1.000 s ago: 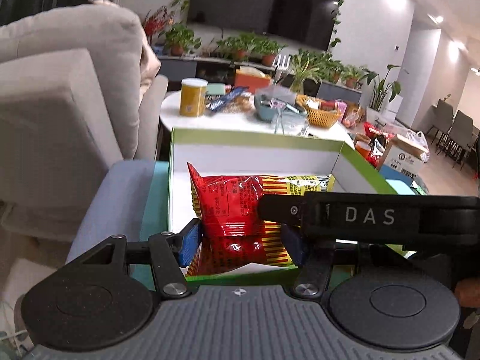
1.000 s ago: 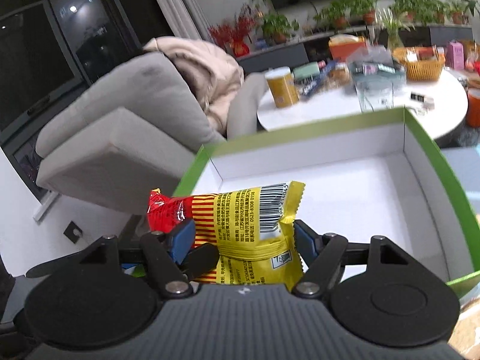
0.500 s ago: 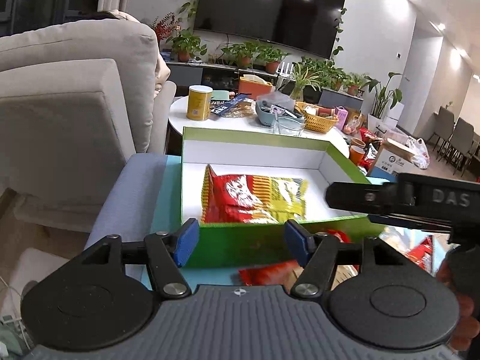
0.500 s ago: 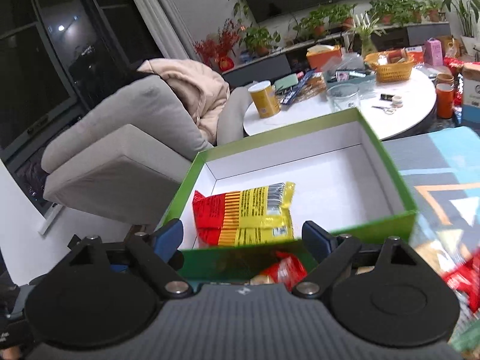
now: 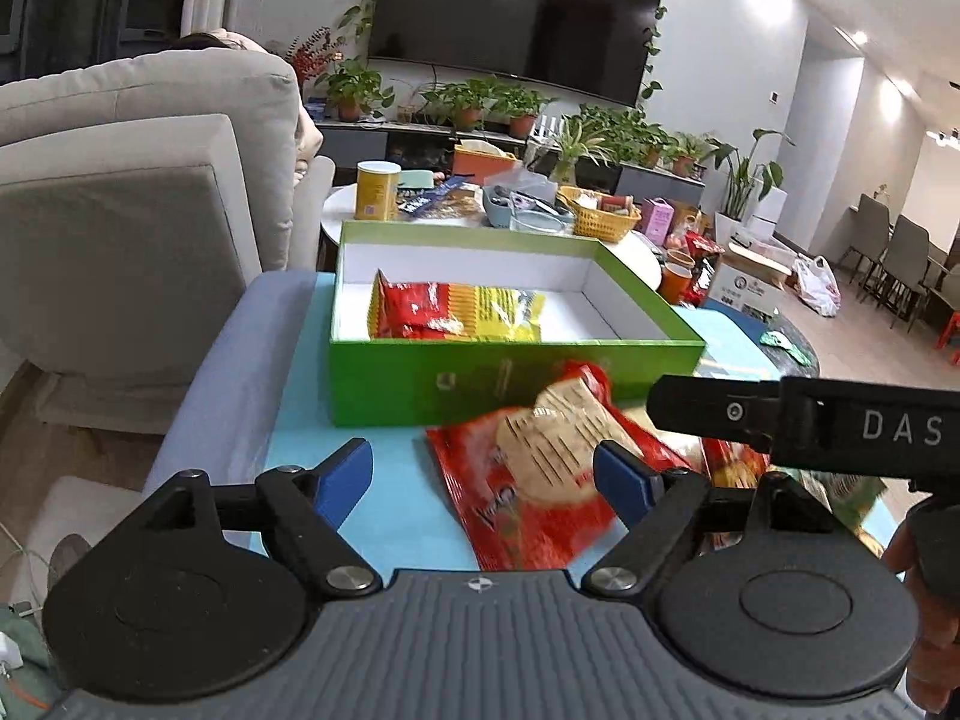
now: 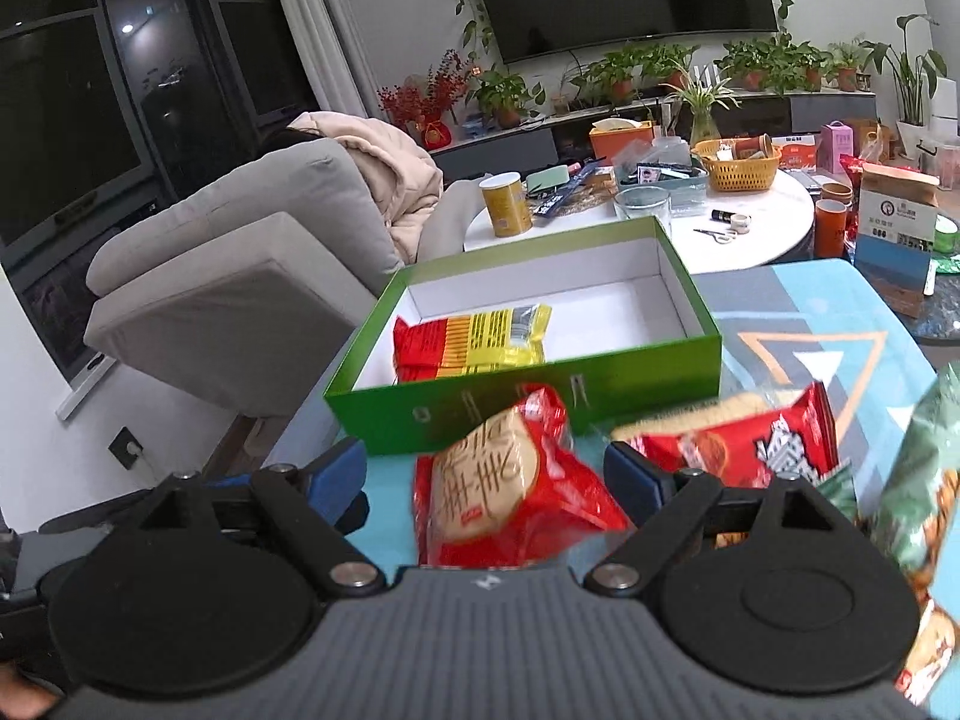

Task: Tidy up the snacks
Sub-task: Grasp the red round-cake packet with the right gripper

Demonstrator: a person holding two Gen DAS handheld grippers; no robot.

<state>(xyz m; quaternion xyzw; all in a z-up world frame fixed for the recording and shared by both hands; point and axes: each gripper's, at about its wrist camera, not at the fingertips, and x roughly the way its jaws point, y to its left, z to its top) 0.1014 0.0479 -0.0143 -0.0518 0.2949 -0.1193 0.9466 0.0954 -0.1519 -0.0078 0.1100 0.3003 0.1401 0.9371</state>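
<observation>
Surface (image 6: pixel 840 324) with blue patterned cloth carries green rectangular cardboard box (image 6: pixel 540 402) with white interior. Red-and-yellow foil snack packet (image 6: pixel 474 342) lies inside box at left end. Red plastic biscuit packet (image 6: pixel 510 492) lies on cloth just before box front wall. Right gripper (image 6: pixel 486 468): fingers spread, empty, biscuit packet between them. Left gripper (image 5: pixel 483 468): fingers spread, empty, same packet (image 5: pixel 540 474) between them, toward right finger.

Red packet (image 5: pixel 528 492) motion-blurred at lower centre of both views, print unreadable. Green bag (image 6: pixel 918 480) cut by right edge of right wrist view. Second red packet (image 6: pixel 750 444) partly hidden behind right gripper's finger (image 6: pixel 636 480).
</observation>
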